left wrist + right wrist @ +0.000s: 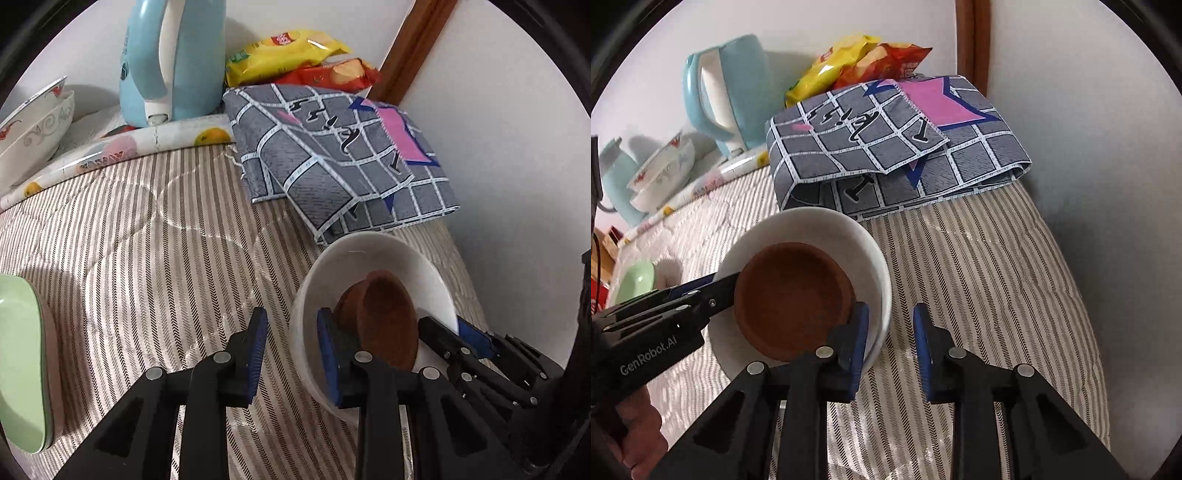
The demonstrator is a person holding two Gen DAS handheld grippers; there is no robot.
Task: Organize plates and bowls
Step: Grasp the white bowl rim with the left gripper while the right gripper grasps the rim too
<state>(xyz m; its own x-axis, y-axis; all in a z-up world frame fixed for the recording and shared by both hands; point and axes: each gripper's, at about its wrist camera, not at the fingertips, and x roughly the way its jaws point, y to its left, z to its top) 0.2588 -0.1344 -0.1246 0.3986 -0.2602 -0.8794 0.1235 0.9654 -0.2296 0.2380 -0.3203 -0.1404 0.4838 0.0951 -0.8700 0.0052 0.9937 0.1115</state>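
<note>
A white bowl [373, 258] [871, 254] sits on the striped cloth with a brown dish [384, 314] [790, 295] tilted inside it. My left gripper [291, 354] is open, its jaws astride the bowl's near rim, one finger inside beside the brown dish. It also shows in the right wrist view [713, 291]. My right gripper [890, 350] is open astride the bowl's right rim, its left finger inside against the brown dish. It also shows in the left wrist view [454, 332]. A green plate [22, 369] [635, 280] lies to the left.
A folded grey checked cloth [332, 155] [886, 147] lies just behind the bowl. Snack bags [295, 59] [857, 62], a light blue kettle [173, 59] [724, 88] and stacked patterned bowls [33, 125] [665, 170] stand along the back. A white wall [498, 129] bounds the right.
</note>
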